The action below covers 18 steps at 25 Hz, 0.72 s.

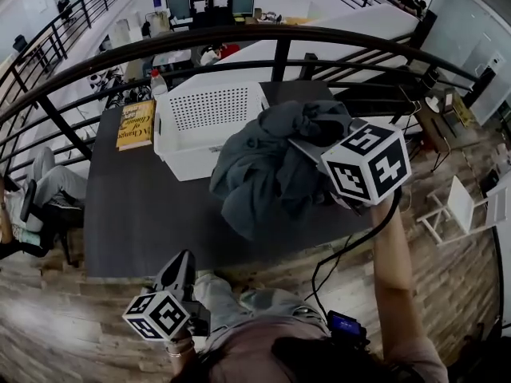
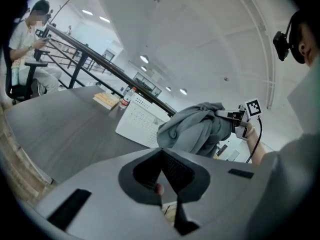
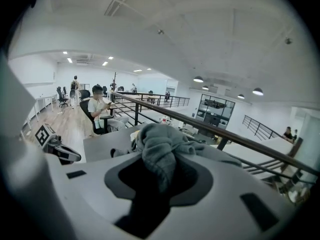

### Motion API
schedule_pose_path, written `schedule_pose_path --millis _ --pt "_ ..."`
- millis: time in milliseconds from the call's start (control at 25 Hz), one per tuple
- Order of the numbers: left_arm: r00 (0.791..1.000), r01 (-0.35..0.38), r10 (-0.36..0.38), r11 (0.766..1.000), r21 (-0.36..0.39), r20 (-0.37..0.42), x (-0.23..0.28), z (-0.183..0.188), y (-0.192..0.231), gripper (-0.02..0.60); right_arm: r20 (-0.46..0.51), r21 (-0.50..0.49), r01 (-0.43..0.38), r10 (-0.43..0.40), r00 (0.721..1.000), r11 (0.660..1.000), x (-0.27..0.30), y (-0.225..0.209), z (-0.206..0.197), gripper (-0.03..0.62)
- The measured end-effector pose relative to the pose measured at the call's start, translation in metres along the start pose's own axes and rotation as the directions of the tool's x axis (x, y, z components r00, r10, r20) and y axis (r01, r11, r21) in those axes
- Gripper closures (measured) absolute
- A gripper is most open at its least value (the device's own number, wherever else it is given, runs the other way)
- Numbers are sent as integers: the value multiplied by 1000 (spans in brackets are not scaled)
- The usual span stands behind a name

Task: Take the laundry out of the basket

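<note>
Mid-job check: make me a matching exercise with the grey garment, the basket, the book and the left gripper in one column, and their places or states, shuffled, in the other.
Things:
1. grey garment
2. white basket
3. yellow book
4. left gripper

Places or states:
A. lies flat on the table, beside the basket
B. shut, holding nothing, by the table's near edge
C. hangs from the right gripper
D. stands on the table, open side up

Pairs: 1-C, 2-D, 3-A, 4-B

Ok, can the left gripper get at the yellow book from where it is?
Probably yes: only bare table lies between the left gripper and the book; the grey garment hangs further right, by the basket.
</note>
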<state>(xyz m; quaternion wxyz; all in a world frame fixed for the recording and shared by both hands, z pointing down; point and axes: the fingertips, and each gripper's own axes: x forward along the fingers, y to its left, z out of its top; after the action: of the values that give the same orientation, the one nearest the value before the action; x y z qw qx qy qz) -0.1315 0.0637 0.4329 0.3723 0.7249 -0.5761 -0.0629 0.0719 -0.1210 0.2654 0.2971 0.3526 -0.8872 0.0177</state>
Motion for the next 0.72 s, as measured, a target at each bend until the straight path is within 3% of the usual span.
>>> schedule_pose_path --millis 240,720 --pt "999 16 -16 1000 3 -33 13 -25 -19 584 -57 27 -2 4 998 1000 -4 -9 -48 465" --pt "993 57 -50 997 56 -107 40 -46 -45 584 -121 175 33 -11 993 984 3 -40 -144 465"
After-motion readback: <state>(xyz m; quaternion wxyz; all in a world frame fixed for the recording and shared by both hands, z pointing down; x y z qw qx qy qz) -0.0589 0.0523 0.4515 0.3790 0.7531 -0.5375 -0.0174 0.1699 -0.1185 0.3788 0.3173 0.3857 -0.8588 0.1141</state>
